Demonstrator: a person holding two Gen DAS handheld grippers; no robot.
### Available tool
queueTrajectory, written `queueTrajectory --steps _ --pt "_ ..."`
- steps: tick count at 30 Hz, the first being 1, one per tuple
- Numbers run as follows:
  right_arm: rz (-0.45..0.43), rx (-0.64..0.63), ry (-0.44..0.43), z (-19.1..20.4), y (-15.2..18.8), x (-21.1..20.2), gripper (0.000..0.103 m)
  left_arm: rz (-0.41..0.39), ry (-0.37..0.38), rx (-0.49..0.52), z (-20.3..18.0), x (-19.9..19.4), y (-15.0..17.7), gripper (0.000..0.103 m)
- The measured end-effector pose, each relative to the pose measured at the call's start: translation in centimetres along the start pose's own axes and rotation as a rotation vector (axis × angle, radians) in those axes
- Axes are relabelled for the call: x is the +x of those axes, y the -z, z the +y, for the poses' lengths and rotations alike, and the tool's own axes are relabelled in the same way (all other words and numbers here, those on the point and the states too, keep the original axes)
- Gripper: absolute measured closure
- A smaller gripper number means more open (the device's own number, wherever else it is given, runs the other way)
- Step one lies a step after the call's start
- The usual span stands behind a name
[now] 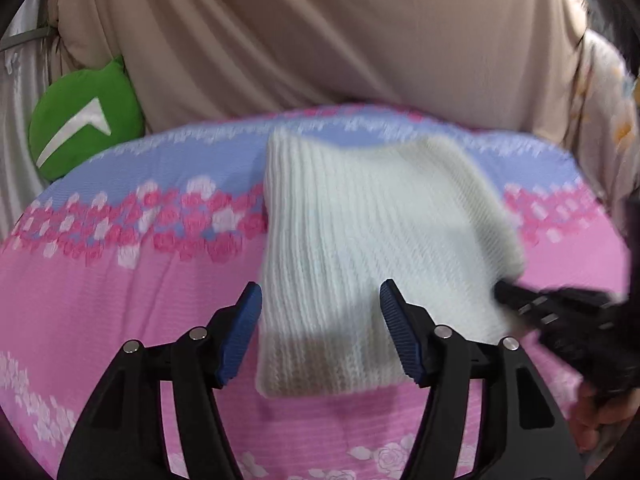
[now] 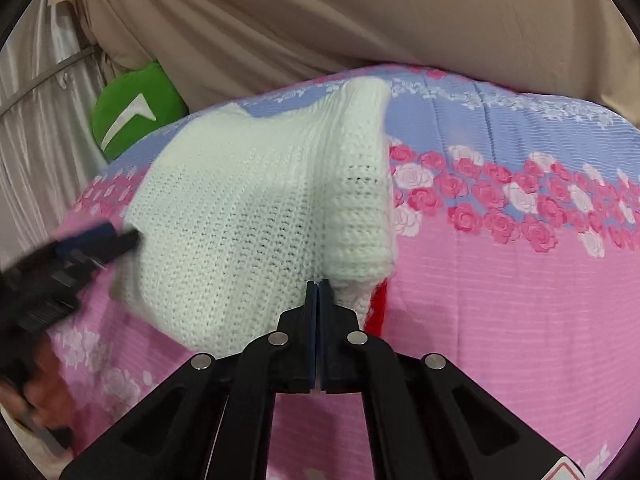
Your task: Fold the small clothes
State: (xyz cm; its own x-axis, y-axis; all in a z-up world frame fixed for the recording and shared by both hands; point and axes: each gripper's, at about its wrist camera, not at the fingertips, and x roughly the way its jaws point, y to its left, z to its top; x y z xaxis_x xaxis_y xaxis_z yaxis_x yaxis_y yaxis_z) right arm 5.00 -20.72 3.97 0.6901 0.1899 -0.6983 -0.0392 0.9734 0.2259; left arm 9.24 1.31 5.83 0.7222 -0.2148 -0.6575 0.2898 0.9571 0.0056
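Note:
A white knitted garment point(image 1: 360, 240) lies folded on a pink and lilac flowered bedsheet point(image 1: 100, 280). My left gripper point(image 1: 320, 332) is open, its blue pads either side of the garment's near edge. My right gripper point(image 2: 319, 292) is shut on the garment's near edge point(image 2: 280, 220), where a red piece point(image 2: 378, 312) shows under the white knit. The right gripper also shows blurred at the garment's right side in the left wrist view point(image 1: 516, 296). The left gripper shows blurred at the garment's left side in the right wrist view point(image 2: 104, 240).
A green round cushion point(image 1: 80, 120) with a white mark lies at the back left. Beige draped fabric point(image 1: 340, 40) rises behind the bed, and a pale curtain point(image 2: 32, 140) hangs at the left. The flowered sheet point(image 2: 520, 280) spreads to the right.

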Motion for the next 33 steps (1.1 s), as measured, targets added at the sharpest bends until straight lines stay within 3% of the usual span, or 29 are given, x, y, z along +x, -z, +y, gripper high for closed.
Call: queueTrajectory --steps 2,6,14,20,33 --pt "-0.061 -0.008 0.021 0.7 0.5 -2.1 0.103 0.041 -0.051 0.0 0.0 1.3 1.3 0.042" --pt "-0.124 0.025 0.078 0.7 2.9 -3.9 0.1 0.003 -0.09 -0.017 -0.2 0.2 2.6 0.042" --pt "-0.052 0.028 0.187 0.6 6.9 -2.8 0.081 -0.035 -0.172 -0.033 -1.9 -1.0 5.5 0.034" --pt "-0.098 0.002 0.225 1.6 7.5 -3.8 0.059 -0.037 -0.182 -0.051 -2.1 -1.3 5.9 0.031" --pt "-0.117 -0.04 0.253 2.7 7.8 -4.2 0.04 -0.018 -0.24 -0.055 -2.8 -1.9 6.9 0.029"
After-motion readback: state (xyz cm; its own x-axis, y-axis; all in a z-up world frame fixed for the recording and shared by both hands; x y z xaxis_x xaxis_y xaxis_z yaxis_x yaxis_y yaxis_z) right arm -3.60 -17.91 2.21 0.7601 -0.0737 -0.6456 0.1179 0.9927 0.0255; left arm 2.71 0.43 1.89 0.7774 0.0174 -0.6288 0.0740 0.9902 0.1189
